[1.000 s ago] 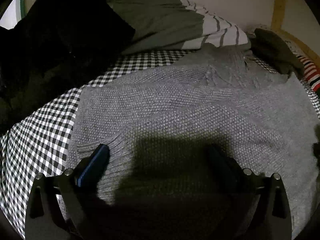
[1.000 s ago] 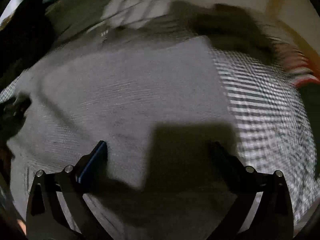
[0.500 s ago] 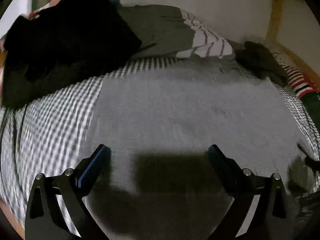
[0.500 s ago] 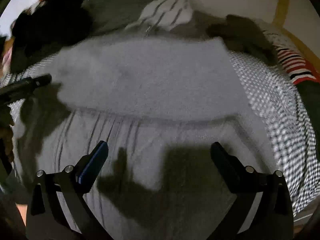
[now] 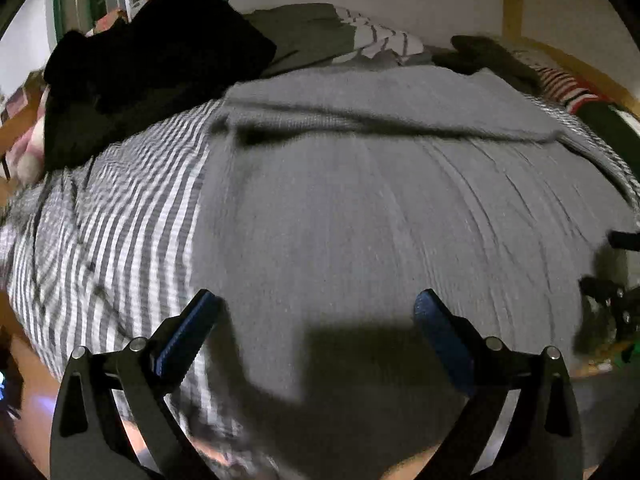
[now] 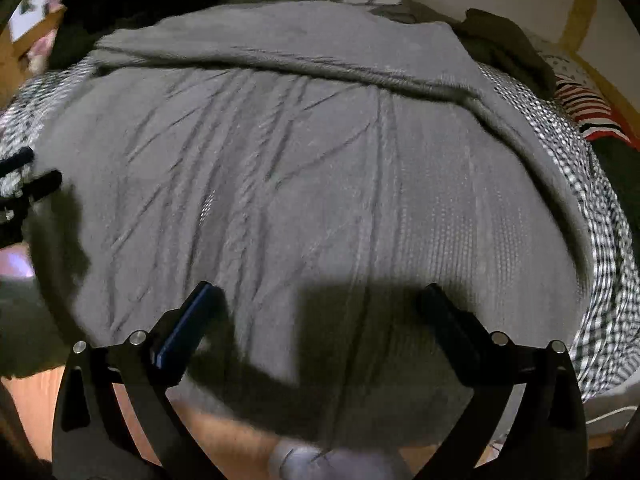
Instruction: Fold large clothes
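**Grey knit sweater spread over a checked sheet**

Grey wool, ribbed and cable-knit, fills both views: the sweater [image 5: 380, 200] [image 6: 320, 168] lies flat on the checked sheet [image 5: 120, 220] [image 6: 600, 240], with a rolled fold running across its far part. Long raised cords in the knit fan toward the near edge; the finer stitch shows on the sweater's right side in the right wrist view.

Above the sweater's near edge, the left gripper [image 5: 316, 320] has its jaws spread wide, nothing between them. The right gripper [image 6: 318, 314] is likewise spread and empty, and casts a blocky shadow on the wool.

Beyond the sweater's far edge sit a black heap of cloth [image 5: 152, 64], an olive garment [image 5: 308, 36] with a white striped part, and a dark crumpled piece [image 6: 504, 48]. To the sweater's far right lies red, white and black striped fabric [image 6: 588, 108]. Motion blur softens the left wrist view.
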Demonstrator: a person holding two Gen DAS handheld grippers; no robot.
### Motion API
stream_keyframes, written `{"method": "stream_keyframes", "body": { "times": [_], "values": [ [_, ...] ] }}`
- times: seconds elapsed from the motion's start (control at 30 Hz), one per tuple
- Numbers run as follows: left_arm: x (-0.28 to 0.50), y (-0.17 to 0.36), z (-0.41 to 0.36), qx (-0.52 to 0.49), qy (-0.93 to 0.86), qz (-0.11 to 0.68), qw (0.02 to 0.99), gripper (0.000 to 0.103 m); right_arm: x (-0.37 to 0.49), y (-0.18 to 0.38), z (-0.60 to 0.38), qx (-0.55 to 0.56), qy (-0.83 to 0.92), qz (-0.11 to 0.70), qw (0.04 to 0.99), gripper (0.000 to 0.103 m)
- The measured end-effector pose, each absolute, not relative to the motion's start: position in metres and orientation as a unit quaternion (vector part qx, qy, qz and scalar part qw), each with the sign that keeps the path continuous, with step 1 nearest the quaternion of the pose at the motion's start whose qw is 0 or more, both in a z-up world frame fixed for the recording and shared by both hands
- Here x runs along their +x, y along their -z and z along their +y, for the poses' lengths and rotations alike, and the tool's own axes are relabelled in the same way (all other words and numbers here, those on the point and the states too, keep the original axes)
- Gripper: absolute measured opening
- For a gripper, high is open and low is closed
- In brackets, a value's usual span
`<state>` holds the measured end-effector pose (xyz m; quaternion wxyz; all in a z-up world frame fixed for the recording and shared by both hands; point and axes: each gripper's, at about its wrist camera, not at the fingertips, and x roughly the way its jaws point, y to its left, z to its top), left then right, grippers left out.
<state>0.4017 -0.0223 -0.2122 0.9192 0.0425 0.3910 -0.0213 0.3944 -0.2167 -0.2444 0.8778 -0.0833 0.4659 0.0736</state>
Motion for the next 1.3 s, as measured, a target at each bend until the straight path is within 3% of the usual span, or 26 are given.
{"method": "stream_keyframes", "body": {
  "times": [0.33,0.63,0.73,0.8,0.87,0.93,1.03,1.17,1.3],
  "values": [
    [0.336,0.255,0.029,-0.155,0.093,0.374,0.91,0.098,0.347,0.243,-0.23,-0.05,-0.098,0.435,0.894,0.1],
    [0.358,0.285,0.037,-0.209,0.093,0.369,0.901,0.098,0.342,0.242,-0.24,-0.03,-0.112,0.429,0.896,0.1],
    [0.364,0.282,0.031,-0.181,0.092,0.401,0.893,0.098,0.343,0.243,-0.241,-0.034,-0.113,0.426,0.897,0.1],
    [0.372,0.277,0.029,-0.174,0.1,0.426,0.882,0.088,0.343,0.242,-0.244,-0.03,-0.112,0.422,0.899,0.1],
    [0.374,0.271,0.031,-0.175,0.086,0.444,0.874,0.044,0.343,0.241,-0.25,-0.027,-0.108,0.418,0.902,0.1],
    [0.373,0.264,0.042,-0.201,0.084,0.456,0.863,0.018,0.343,0.236,-0.258,-0.026,-0.102,0.41,0.906,0.1],
    [0.373,0.25,0.051,-0.228,0.097,0.463,0.851,0.011,0.343,0.221,-0.281,-0.02,-0.093,0.397,0.913,0.1],
    [0.366,0.206,0.041,-0.202,0.13,0.438,0.866,0.01,0.341,0.198,-0.331,-0.014,-0.089,0.377,0.922,0.1],
    [0.37,0.168,0.035,-0.241,0.162,0.415,0.862,0.01,0.347,0.187,-0.412,0.161,-0.109,0.357,0.914,0.1]
  ]
}}
